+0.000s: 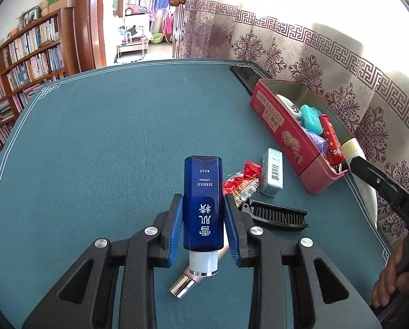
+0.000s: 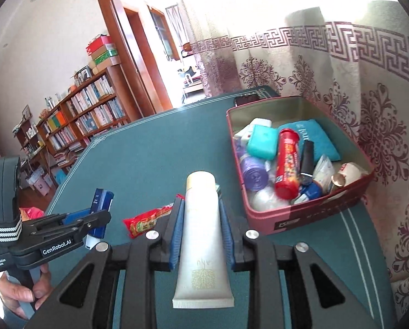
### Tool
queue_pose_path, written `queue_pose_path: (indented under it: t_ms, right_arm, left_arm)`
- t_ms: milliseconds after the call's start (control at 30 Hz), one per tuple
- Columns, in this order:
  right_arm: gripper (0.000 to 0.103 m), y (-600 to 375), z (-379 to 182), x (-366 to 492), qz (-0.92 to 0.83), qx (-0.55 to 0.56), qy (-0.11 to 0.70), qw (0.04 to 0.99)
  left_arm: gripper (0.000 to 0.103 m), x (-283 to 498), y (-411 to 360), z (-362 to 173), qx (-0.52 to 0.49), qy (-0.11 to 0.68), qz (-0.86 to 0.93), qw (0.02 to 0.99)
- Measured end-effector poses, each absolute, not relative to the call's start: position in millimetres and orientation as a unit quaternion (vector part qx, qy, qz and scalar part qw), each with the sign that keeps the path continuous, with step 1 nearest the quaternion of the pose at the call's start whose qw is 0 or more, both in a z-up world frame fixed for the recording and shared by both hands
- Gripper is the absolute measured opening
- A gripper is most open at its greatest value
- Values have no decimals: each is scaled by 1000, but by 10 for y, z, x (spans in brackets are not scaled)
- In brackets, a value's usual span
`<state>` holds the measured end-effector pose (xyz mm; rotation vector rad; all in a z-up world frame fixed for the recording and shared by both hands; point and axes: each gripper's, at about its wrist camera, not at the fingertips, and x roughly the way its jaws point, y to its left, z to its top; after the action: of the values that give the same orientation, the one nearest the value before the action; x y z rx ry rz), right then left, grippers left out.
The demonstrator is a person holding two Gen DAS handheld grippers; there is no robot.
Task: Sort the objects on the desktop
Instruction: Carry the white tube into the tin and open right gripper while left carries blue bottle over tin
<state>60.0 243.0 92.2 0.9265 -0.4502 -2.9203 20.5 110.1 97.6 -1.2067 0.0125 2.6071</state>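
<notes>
My left gripper (image 1: 203, 200) is shut on a blue lotion bottle (image 1: 203, 205), held cap-down above the green table (image 1: 108, 142); it also shows in the right wrist view (image 2: 101, 208). My right gripper (image 2: 201, 205) is shut on a cream tube (image 2: 201, 235), held above the table just left of the red tin box (image 2: 308, 216). The tube's tip shows in the left wrist view (image 1: 352, 150) at the box's near end. The box holds a teal case (image 2: 260, 141), a red tube (image 2: 286, 161), a purple roll (image 2: 255, 174) and several other small items.
On the table lie a red snack packet (image 1: 241, 181), a small white-green carton (image 1: 271, 172), a black comb (image 1: 278, 215) and a gold-capped tube (image 1: 188, 282). A dark phone (image 1: 245, 75) lies behind the box. A curtain (image 1: 328, 63) hangs at the table's right edge.
</notes>
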Motion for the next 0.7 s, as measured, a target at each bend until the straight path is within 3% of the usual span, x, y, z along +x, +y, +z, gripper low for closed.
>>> queue_pose_path:
  t_ms: [267,700]
  right_arm:
    - [29,3022,1039,530,-948,265,-162,-71]
    - [29,3280,894,59,-940,286,-132,-133]
  left_arm:
    - [32,219,1423,1106,-401,24,901,161]
    - [32,133,1770,1151,-402,42,895,186]
